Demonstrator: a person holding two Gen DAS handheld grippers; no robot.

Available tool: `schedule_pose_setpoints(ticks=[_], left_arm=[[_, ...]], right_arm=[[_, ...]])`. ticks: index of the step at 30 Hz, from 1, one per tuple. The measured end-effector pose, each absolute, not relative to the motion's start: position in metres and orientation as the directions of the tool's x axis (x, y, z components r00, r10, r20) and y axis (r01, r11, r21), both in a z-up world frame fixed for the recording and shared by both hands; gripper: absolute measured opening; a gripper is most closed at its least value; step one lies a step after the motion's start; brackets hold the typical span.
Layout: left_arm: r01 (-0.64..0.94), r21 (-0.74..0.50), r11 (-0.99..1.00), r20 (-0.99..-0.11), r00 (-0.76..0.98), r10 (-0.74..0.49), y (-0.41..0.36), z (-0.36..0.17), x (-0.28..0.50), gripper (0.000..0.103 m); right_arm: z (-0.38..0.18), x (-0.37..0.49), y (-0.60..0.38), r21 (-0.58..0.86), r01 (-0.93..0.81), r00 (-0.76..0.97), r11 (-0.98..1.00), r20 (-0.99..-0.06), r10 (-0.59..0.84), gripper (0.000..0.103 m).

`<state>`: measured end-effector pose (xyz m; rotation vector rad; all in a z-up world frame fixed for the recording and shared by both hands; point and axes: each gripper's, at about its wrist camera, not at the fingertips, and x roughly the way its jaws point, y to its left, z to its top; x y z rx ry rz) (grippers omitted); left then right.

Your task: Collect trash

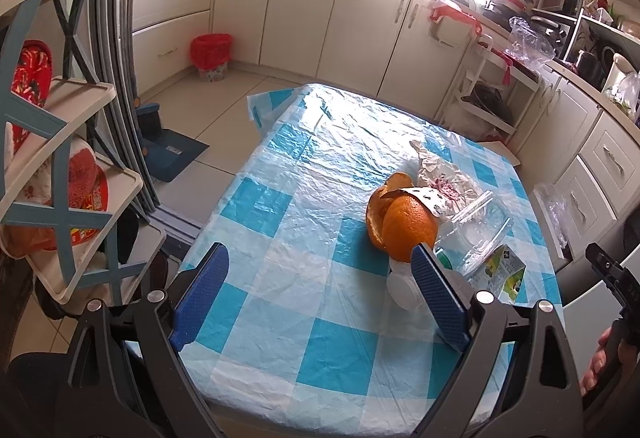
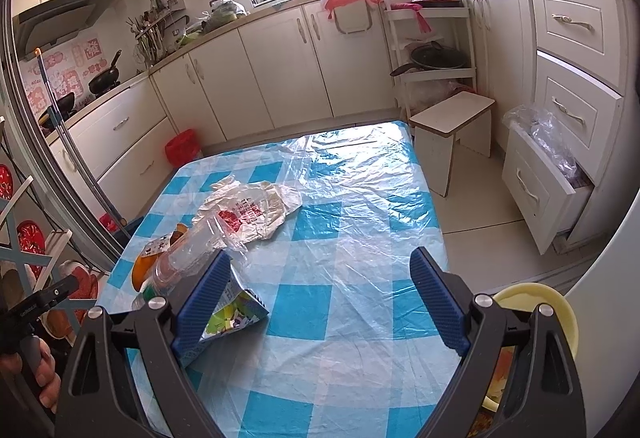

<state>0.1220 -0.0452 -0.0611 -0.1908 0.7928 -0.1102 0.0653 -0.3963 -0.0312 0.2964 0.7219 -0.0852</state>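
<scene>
Right gripper (image 2: 320, 298) jaws spread wide above checked tablecloth (image 2: 340, 278), trash (image 2: 248, 214) left.

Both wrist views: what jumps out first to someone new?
The blue-and-white checked plastic tablecloth fills both views. On it a bright orange peel sits in a cluster with a crumpled white printed plastic bag and a clear plastic bottle. Both grippers, left and right, hover open above it.
</scene>
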Motion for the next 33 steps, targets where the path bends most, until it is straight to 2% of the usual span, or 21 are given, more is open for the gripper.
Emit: schedule_pose_setpoints(ticks=[5, 33], left_arm=[[0.033, -0.205, 0.978, -0.702, 0.692, -0.170, -0.048, -0.063, 0.123, 0.088], [0.024, -0.195, 0.981, -0.710, 0.687, -0.158, -0.045, -0.068, 0.125, 0.088]], right_arm=[[-0.043, 0.070, -0.400, 0.250, 0.195, 0.727, 0.948, -0.685, 0.032, 0.088], [-0.042, 0.070, -0.406, 0.261, 0.195, 0.733, 0.945, -0.679, 0.036, 0.088]])
